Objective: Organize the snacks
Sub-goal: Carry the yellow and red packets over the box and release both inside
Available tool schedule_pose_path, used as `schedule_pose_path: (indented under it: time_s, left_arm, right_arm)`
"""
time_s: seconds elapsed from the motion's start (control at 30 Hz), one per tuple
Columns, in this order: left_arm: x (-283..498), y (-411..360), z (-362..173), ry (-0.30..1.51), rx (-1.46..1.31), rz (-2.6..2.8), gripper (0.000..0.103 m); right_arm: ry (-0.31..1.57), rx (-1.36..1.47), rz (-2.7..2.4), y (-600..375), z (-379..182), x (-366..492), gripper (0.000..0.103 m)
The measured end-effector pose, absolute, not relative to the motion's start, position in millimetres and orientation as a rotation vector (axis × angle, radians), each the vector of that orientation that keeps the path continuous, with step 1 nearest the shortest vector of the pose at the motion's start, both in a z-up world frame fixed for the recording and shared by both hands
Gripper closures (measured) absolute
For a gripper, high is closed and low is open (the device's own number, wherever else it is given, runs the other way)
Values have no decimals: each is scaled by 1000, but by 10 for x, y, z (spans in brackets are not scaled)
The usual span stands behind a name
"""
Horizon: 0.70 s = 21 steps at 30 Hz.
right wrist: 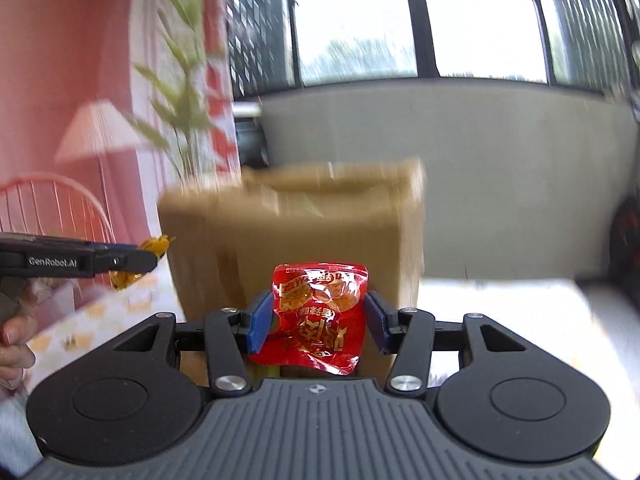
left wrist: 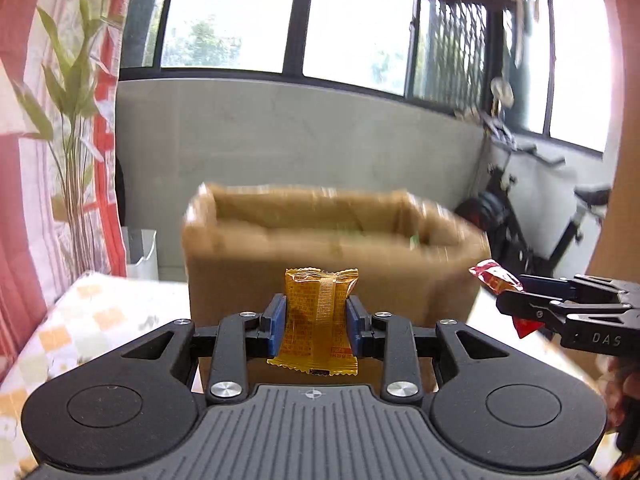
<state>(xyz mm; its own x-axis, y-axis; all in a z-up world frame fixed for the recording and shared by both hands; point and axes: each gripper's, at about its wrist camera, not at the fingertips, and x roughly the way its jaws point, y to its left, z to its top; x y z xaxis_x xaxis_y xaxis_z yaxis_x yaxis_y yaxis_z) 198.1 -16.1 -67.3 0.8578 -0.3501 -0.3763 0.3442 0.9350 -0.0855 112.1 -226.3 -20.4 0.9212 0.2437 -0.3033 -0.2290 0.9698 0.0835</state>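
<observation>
Fingers (left wrist: pixel 276 322) pinch one orange packet (left wrist: pixel 316 316), one red packet (right wrist: pixel 318 316)

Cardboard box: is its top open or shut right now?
Open. The cardboard box shows its inner walls below the rim in both wrist views; motion blur hides what lies inside.

Cardboard box (left wrist: pixel 332 256) fills centre frame, blocking the way ahead; its open top is unobstructed. Bare surface (left wrist: pixel 104 312) at lower left. Right tongs (left wrist: pixel 508 300) crowd the right edge.
</observation>
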Motion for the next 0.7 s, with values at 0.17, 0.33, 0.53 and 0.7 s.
schedule_pose_path:
  time_s: [0.17, 0.33, 0.53, 0.7]
  left_arm:
    - [2430, -160, -346, 368, -26, -339, 70]
    - [2852, -215, -150, 378, -25, -318, 70]
    - [3117, -288, -225, 414, 60, -251, 67]
    - [3109, -171, -257, 418, 51, -207, 57]
  right_arm:
    - [258, 23, 272, -2126, 114, 1678, 51]
    - [270, 25, 277, -1932, 197, 2210, 51]
    - [333, 87, 296, -1836, 103, 2509, 48]
    - [358, 61, 311, -1791, 94, 2462, 45]
